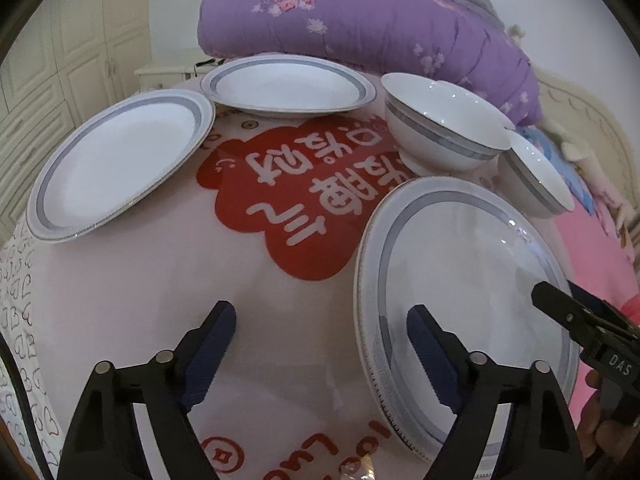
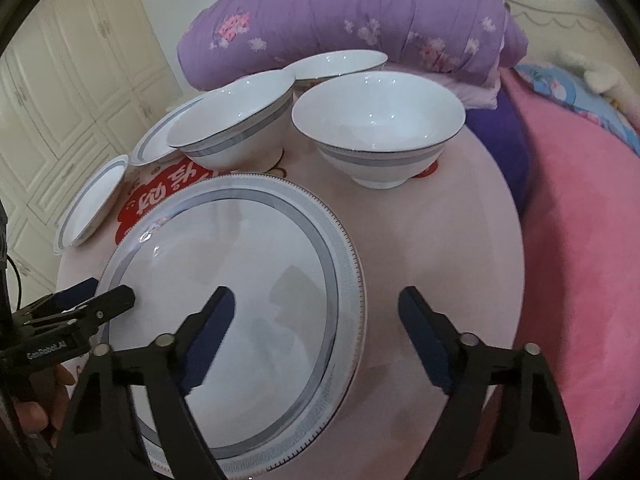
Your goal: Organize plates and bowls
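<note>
Both of my grippers are hanging low over the table with nothing between their fingers. My left gripper (image 1: 320, 344) is sitting with its jaws spread wide, one blue pad over the bare pink tablecloth (image 1: 140, 280) and the other over the near rim of the large plate (image 1: 472, 280). My right gripper (image 2: 316, 336) is likewise gaping, its left pad over that same large plate (image 2: 240, 280) and its right pad over the cloth just beside the plate's edge.

That large plate is lying flat at the near side of the table. Behind it, two bowls are standing upright: one (image 2: 236, 120) beside the other (image 2: 380, 128), apart from each other, with a third shallow dish (image 2: 340, 64) peeking out behind them. Across the red printed patch (image 1: 288, 184) I am seeing two more plates, one (image 1: 120, 168) at the left edge and one (image 1: 288, 84) at the back, their rims nearly touching.

Beyond the dishes, a purple quilt (image 1: 360, 12) is lying heaped, with pink bedding (image 2: 580, 240) to the right and cream cabinet doors (image 2: 60, 100) to the left.
</note>
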Demonstrator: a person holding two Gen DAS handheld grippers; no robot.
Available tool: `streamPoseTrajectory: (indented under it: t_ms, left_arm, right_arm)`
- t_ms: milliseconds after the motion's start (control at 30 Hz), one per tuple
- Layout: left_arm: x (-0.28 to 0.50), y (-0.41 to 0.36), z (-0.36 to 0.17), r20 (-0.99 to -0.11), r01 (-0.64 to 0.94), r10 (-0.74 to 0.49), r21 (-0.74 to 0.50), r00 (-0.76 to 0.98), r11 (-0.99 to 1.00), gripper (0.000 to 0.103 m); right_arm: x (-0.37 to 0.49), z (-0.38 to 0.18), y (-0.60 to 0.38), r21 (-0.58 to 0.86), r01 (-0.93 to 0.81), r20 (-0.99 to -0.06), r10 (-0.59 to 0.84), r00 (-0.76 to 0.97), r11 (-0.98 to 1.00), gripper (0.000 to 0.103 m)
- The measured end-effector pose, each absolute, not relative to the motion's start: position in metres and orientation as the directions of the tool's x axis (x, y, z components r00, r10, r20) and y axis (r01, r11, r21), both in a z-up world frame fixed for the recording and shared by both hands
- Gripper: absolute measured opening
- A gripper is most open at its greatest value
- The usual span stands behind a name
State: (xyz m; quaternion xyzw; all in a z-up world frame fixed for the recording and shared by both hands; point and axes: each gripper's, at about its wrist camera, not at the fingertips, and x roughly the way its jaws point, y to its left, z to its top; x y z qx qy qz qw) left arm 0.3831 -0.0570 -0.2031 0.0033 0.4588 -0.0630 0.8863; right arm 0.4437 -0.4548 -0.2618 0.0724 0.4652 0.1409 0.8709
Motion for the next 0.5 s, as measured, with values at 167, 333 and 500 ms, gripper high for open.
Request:
streamPoseTrajectory:
  t_ms: [167,333,500]
  left_arm:
    - [0.387,-0.061,-0.203,-0.812,0.136,-0.117,-0.047,0.572,0.990,0.063]
    - [0.391,-0.064,-0.201,-0.815,0.158,-0.150,-0.073,0.559,0.985,0.045]
    - [0.392,-0.072,-0.199,-0.823,0.178,-0.177,-0.094,0.540,0.980,0.023]
  right_arm:
    - [0.448,-0.265,-0.454,0.275,-0.186,-0.789,0.332,0.518,0.943,0.067]
    - [0.453,-0.266,-0.453,0.297,-0.184,-0.786,0.350,0.509,0.937,0.053]
    - [0.454,-0.265,-0.457,0.306,-0.145,-0.791,0.336,0.511,0.941,0.042]
